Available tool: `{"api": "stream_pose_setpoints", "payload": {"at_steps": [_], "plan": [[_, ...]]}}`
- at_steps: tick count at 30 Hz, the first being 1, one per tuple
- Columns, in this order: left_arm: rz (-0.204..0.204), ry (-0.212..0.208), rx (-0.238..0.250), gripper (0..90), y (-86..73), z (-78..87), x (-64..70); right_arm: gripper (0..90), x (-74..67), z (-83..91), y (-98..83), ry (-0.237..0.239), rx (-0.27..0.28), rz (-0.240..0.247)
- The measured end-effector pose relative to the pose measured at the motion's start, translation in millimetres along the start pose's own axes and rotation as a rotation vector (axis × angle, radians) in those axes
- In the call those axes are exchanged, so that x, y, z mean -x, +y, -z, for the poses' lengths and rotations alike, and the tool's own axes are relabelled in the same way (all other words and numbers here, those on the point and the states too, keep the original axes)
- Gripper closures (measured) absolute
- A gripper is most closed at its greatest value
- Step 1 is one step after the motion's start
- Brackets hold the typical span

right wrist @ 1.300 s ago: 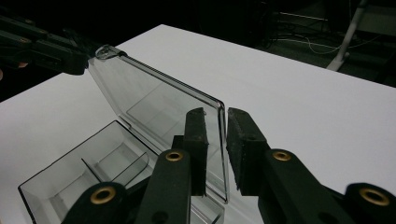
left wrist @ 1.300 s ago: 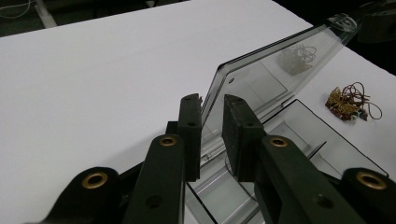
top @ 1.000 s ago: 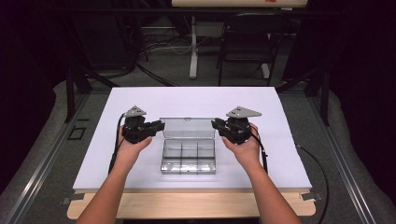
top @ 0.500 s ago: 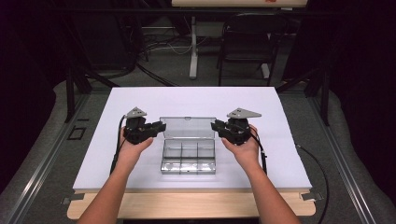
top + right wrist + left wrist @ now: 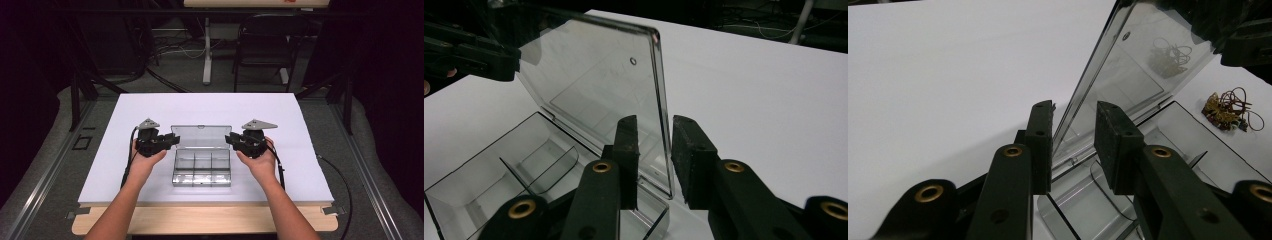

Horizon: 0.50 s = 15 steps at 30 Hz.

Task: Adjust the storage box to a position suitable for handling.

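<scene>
While the clear plastic organizer box sits open near the front middle of the white table, I have its raised lid standing almost upright between my two tools. My left gripper straddles the lid's left edge; in the left gripper view the pads stand off the plastic with a gap on either side, and the jaws have just been opening, so it is released. My right gripper straddles the right edge likewise, slack, its jaws also just opening. A small tangle of rubber bands lies on the table beyond the box. Bare white surface spreads wide to the left, right and far side.
</scene>
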<state>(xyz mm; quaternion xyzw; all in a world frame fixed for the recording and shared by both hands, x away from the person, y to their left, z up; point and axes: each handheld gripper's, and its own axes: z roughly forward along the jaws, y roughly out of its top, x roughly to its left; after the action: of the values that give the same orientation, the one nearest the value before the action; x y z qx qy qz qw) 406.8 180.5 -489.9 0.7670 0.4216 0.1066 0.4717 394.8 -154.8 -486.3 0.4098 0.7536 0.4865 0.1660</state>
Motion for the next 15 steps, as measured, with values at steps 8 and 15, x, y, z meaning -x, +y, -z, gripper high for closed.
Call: {"api": "stream_pose_setpoints", "payload": {"at_steps": [8,15], "plan": [[0.009,-0.010,0.002,68.2,-5.1,-3.4,-2.1,70.0,0.9,-5.1,-6.9,0.007,-0.010,0.000],[0.014,-0.005,0.000,67.8,-8.0,-7.1,-3.2,69.8,3.5,-11.0,-14.0,0.008,-0.030,-0.022]]}}
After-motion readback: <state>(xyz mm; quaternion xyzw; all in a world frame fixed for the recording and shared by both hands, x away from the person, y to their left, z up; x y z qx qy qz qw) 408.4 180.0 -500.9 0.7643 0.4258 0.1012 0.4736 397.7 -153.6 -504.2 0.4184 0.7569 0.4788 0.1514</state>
